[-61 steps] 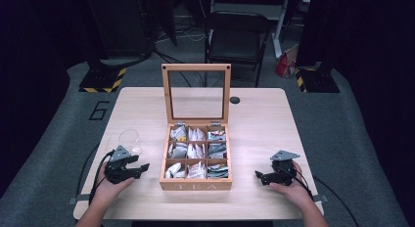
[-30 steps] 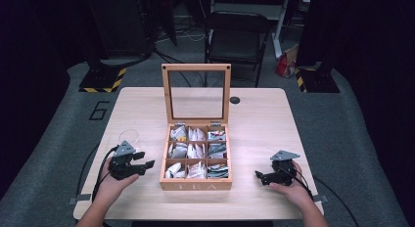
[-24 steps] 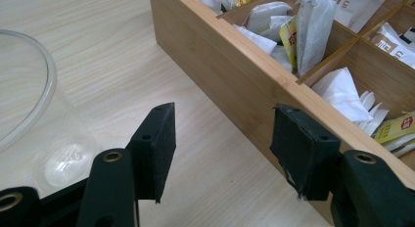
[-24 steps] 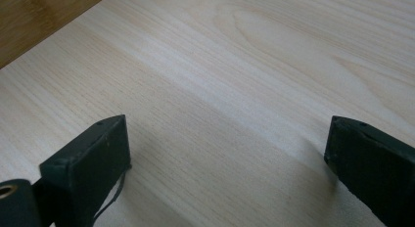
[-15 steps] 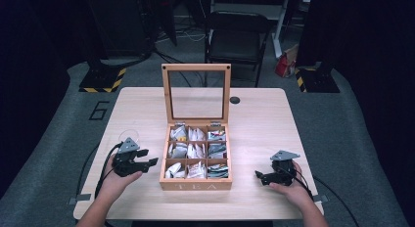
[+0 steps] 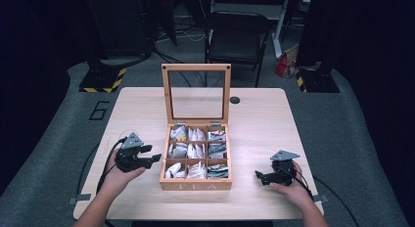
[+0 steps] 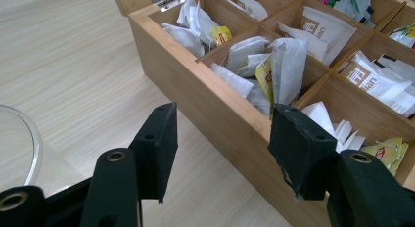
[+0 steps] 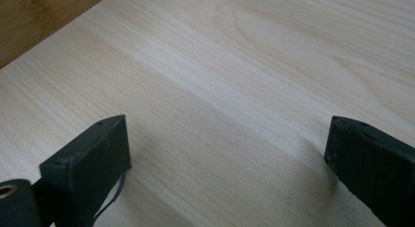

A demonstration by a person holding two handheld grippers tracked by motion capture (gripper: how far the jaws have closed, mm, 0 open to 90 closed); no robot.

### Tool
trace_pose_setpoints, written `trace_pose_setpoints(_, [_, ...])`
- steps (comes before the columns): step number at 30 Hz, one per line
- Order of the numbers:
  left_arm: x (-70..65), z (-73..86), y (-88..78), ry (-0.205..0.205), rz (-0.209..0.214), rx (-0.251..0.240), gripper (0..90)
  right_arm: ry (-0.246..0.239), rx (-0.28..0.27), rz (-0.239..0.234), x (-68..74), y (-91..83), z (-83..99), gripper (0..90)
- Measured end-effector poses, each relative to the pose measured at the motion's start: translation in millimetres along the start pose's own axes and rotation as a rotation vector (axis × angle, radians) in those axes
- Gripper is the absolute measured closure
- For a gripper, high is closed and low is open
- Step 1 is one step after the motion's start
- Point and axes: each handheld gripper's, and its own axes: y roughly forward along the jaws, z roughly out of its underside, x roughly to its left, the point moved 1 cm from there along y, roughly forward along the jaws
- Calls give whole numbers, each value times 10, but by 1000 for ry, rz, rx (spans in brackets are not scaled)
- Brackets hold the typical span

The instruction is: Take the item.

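Note:
A wooden tea box [image 6: 195, 181] stands mid-table, its glass-paned lid [image 6: 195, 70] upright at the back. Its compartments hold several white and yellow tea bags [image 6: 196, 150]. My left gripper [image 6: 152, 158] hovers just left of the box's front corner and points at it. In the left gripper view its jaws [image 7: 222, 139] stand open, nothing gripped, with the box's side wall [image 7: 205, 100] and tea bags [image 7: 286, 60] just beyond them. My right gripper [image 6: 259, 177] rests near the table's front right, open [image 8: 225, 148] over bare wood.
A clear glass rim [image 7: 29, 139] shows on the table beside my left gripper. A small black disc [image 6: 235, 100] lies right of the lid. A black chair [image 6: 237, 36] stands behind the table. The table's front edge [image 6: 195, 218] runs close under both hands.
My left gripper has risen a little and moved right toward the box's left side. The right gripper and the box have stayed put.

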Motion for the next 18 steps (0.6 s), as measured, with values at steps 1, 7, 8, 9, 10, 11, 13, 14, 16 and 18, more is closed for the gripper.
trace_pose_setpoints(1, [-3,-9,0,0,0,0,440,1,0,0,1,0,0,24])
trace_pose_setpoints(7, [-19,-77,16,12,8,1,448,0,0,0,0,0,0,24])
trace_pose_setpoints(8, [-19,-87,21,15,6,1,448,0,0,0,0,0,0,24])
trace_pose_setpoints(9, [-19,-87,21,15,6,1,448,0,0,0,0,0,0,24])
trace_pose_setpoints(10, [-22,-96,24,14,8,3,448,0,0,0,0,0,0,24])
trace_pose_setpoints(11, [-23,-106,29,17,8,1,448,0,0,0,0,0,0,24])
trace_pose_setpoints(13, [-29,-125,39,17,11,2,448,0,0,0,0,0,0,24])
trace_pose_setpoints(14, [-32,-136,43,18,12,4,448,2,0,0,1,0,0,24])
trace_pose_setpoints(16, [-38,-155,54,20,12,3,448,0,0,0,0,0,0,24])
trace_pose_setpoints(18, [-47,-173,65,21,13,2,448,0,0,0,0,0,0,24])
